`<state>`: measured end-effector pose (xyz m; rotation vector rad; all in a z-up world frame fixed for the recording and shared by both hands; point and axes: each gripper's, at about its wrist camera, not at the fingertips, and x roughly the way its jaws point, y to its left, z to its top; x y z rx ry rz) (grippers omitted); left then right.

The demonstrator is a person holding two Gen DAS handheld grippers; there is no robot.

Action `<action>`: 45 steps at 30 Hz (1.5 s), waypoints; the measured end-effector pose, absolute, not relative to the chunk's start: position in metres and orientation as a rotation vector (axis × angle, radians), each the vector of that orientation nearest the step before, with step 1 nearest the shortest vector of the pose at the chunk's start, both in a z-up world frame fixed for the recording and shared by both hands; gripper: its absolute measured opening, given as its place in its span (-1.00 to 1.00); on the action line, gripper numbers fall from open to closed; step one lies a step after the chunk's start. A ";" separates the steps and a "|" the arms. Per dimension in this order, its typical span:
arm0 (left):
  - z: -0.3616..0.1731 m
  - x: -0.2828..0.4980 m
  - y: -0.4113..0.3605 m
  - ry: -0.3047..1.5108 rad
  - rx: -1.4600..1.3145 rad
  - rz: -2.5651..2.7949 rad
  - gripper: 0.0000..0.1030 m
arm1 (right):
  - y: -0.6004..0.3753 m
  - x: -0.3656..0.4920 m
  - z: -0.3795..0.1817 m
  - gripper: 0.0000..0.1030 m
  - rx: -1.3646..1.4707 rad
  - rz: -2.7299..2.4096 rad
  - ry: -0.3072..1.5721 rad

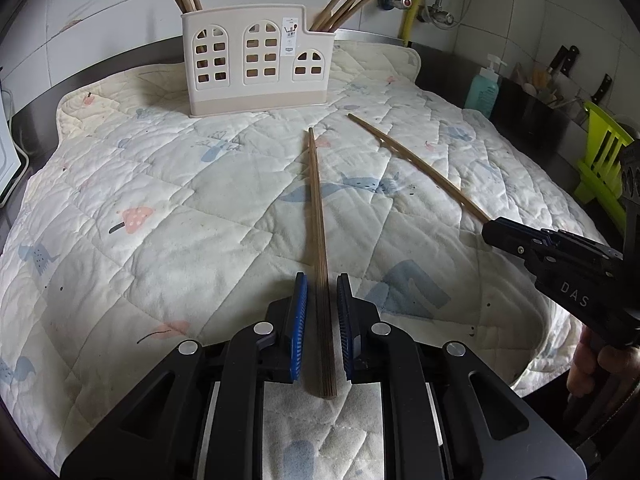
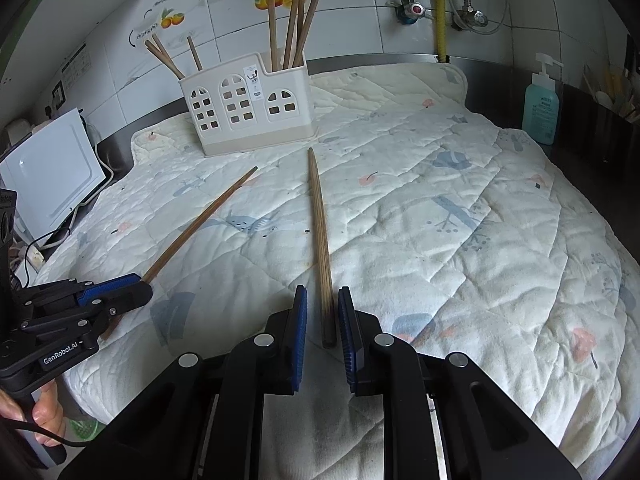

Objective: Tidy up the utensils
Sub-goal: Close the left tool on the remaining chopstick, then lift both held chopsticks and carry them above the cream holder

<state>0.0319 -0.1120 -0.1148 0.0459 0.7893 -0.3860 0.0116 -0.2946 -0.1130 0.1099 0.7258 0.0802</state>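
Right wrist view alone shows left claw [image 2: 138, 286] clamping its chopstick [image 2: 200, 222]; right claw [image 2: 322, 312] slightly parted

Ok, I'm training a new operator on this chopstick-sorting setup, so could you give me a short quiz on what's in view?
1. How many chopsticks lie on the quilt, outside the holder?
2. True or false: chopsticks stick up from the holder's middle compartment.
3. What stands beyond the quilt's right edge? A) a teal pump bottle B) a kettle C) a frying pan

Key:
1. Two: one runs between the left tongs, the other between the right tongs.
2. False: only the two end compartments show any.
3. A.
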 end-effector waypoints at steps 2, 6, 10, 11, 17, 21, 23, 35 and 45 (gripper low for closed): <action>-0.115 0.033 -0.112 0.788 0.048 -0.390 -0.73 | -0.294 0.012 -0.114 -0.71 0.104 0.075 0.724; -0.116 0.033 -0.113 0.784 0.057 -0.391 -0.78 | -0.295 0.011 -0.113 -0.85 0.096 0.065 0.722; -0.114 0.035 -0.110 0.789 0.043 -0.394 -0.88 | -0.294 0.010 -0.109 -0.87 0.092 0.067 0.713; -0.114 0.035 -0.109 0.788 0.042 -0.391 -0.89 | -0.293 0.009 -0.107 -0.87 0.087 0.066 0.706; -0.100 0.035 -0.103 0.754 0.022 -0.391 -0.90 | -0.292 0.005 -0.083 -0.87 0.066 0.066 0.645; -0.086 0.037 -0.098 0.726 0.005 -0.402 -0.90 | -0.293 0.005 -0.062 -0.87 0.055 0.066 0.599; -0.078 0.039 -0.094 0.714 -0.004 -0.411 -0.90 | -0.294 0.005 -0.051 -0.87 0.049 0.069 0.571; -0.039 0.059 -0.077 0.654 -0.018 -0.416 -0.90 | -0.285 0.028 0.016 -0.87 -0.018 0.105 0.437; -0.001 0.078 -0.064 0.599 -0.018 -0.417 -0.90 | -0.278 0.054 0.073 -0.87 -0.047 0.187 0.386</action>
